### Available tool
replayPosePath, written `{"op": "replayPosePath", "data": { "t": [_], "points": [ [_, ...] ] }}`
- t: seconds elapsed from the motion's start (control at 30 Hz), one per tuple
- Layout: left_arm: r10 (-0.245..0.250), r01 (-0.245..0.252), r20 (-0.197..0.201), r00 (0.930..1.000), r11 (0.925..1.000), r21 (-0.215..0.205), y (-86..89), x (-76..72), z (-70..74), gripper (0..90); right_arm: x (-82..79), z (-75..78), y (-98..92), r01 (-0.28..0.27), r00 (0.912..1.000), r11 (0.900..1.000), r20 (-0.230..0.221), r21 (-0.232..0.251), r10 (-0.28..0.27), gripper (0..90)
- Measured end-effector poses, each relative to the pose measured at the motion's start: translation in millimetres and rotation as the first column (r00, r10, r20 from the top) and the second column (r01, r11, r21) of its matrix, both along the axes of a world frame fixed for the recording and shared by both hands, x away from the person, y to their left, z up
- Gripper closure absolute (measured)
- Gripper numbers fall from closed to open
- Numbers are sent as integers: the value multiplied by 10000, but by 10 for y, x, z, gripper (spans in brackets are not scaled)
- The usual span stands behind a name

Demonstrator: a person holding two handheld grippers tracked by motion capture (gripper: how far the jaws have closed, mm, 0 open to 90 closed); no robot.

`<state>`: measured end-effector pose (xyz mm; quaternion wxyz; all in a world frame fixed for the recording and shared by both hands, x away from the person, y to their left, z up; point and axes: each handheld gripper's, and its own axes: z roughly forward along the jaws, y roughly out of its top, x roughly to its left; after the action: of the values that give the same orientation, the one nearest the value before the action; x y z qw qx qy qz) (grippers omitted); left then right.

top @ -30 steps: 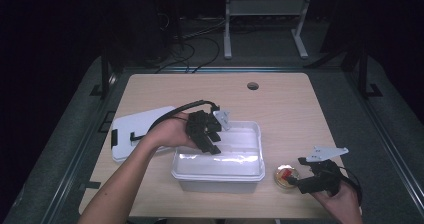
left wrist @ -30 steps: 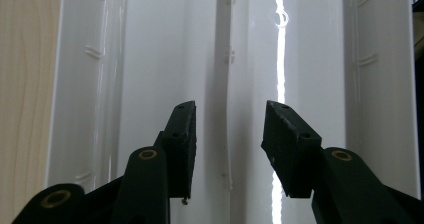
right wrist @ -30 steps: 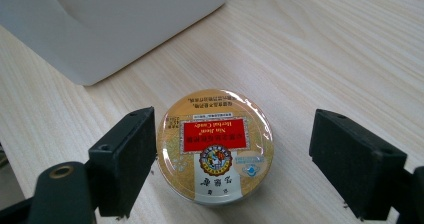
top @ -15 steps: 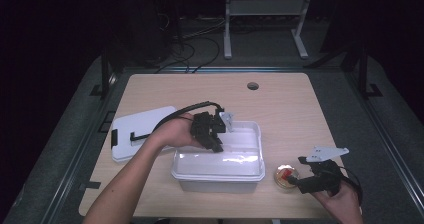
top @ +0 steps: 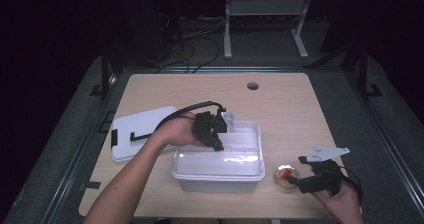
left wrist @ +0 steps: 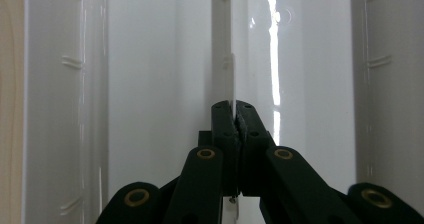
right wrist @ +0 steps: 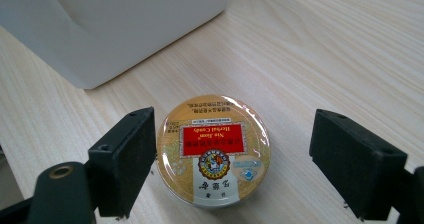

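Candy tin point(right wrist: 213, 155), round, flat and gold-lidded with a red label, lies on the bench point(top: 290, 114) between the wide-spread jaws of the right hand-held gripper point(right wrist: 250, 169), closer to one pad, with neither pad pressing on it. It looks light and rigid, and its glossy lid and low smooth wall are likely slippery, so the sound grasp is across the rim at its widest, pads low and square to the wall. The left hand-held gripper point(left wrist: 234, 115) hangs inside the white plastic bin point(top: 250, 171), jaws pinched shut on a thin white upright strip point(left wrist: 223, 44), seemingly a divider or the bin's own thin wall; which, I cannot tell. That part looks thin, stiff and a little springy, so a firm pinch near its edge should hold. The bin's lid point(top: 145, 129) lies on the bench beyond the left hand. Against a second ago, the left jaws have just been closing onto the strip and the left hand has shifted slightly, while the right one has kept its place over the tin.
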<state>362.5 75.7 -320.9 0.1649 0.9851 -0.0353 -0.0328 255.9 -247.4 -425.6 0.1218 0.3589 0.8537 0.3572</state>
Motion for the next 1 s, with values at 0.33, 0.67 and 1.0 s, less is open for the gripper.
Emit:
{"op": "replayPosePath", "data": {
  "t": [0.33,0.67,1.0],
  "points": [
    [94,-95,-19,10000,9998,-160,-11,-8,47,895,-15,-16,-18,77,10000,10000,61,-2,-77,182],
    [459,-482,-182,9988,9866,-1560,207,-27,366,894,-24,-21,-14,88,9999,9999,112,-98,-87,179],
    [1220,-1116,386,9918,9724,-2047,746,-71,764,894,-19,-18,-25,218,9997,9997,116,-142,-216,179]
  ]
}}
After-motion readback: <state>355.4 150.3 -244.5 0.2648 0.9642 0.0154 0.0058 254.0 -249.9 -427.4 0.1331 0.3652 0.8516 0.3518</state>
